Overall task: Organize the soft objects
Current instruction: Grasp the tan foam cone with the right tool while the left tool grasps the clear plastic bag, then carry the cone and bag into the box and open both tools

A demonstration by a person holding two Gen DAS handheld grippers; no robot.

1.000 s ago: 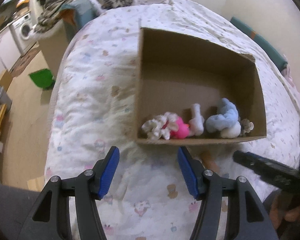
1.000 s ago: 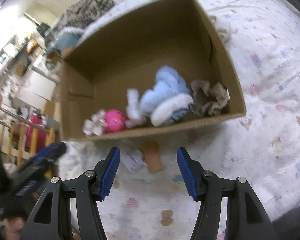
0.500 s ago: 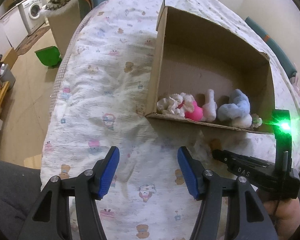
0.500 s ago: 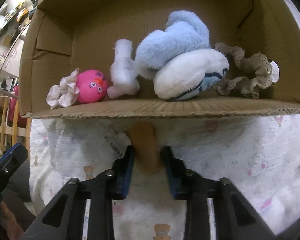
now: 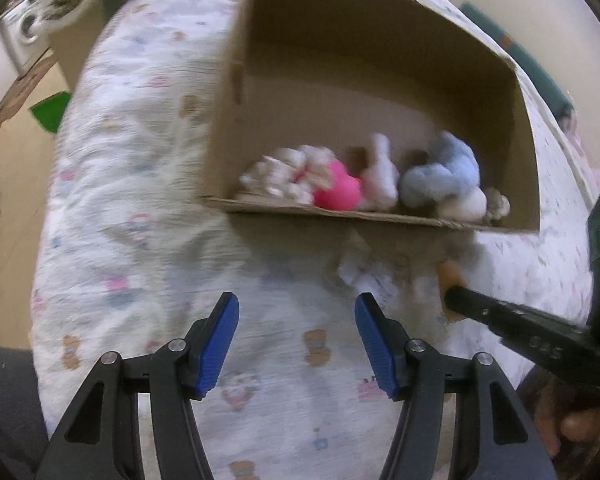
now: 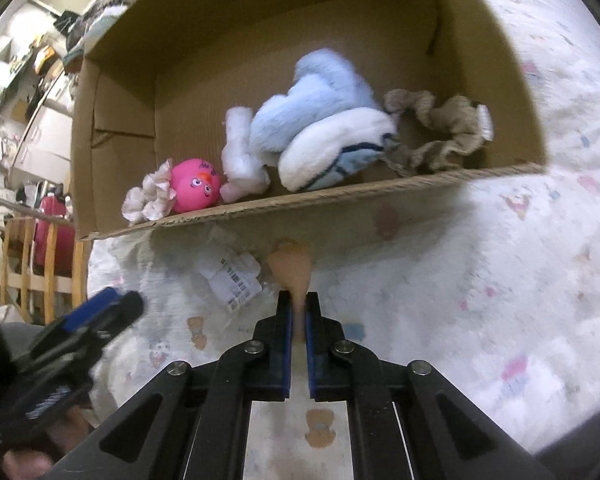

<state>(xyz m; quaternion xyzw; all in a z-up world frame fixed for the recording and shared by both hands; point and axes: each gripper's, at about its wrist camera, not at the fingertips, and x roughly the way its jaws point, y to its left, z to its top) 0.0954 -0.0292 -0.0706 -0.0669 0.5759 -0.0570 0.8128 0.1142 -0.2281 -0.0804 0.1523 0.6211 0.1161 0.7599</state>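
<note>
An open cardboard box (image 6: 116,128) (image 5: 236,80) sits on the quilted bed. Along its near wall lie a pink round toy (image 6: 196,190) (image 5: 338,190), a white frilly scrunchie (image 6: 148,200), a white plush piece (image 6: 240,160), a blue-and-white plush (image 6: 328,124) (image 5: 444,176) and a beige scrunchie (image 6: 436,136). My right gripper (image 6: 298,304) is shut on a tan soft object (image 6: 292,270) with a white barcode tag (image 6: 232,276), just outside the box's near wall. It shows in the left wrist view (image 5: 448,276) too. My left gripper (image 5: 296,316) is open and empty above the quilt.
The white printed quilt (image 5: 140,200) covers the bed. Off the left edge are a floor with a green bin (image 5: 50,110) and a washing machine (image 5: 24,32). A wooden chair and a pink bag (image 6: 50,228) stand at the left in the right wrist view.
My right gripper has closed fully on the tan soft object and pulled back a little from the box. My left gripper has shifted closer to the box and stayed open.
</note>
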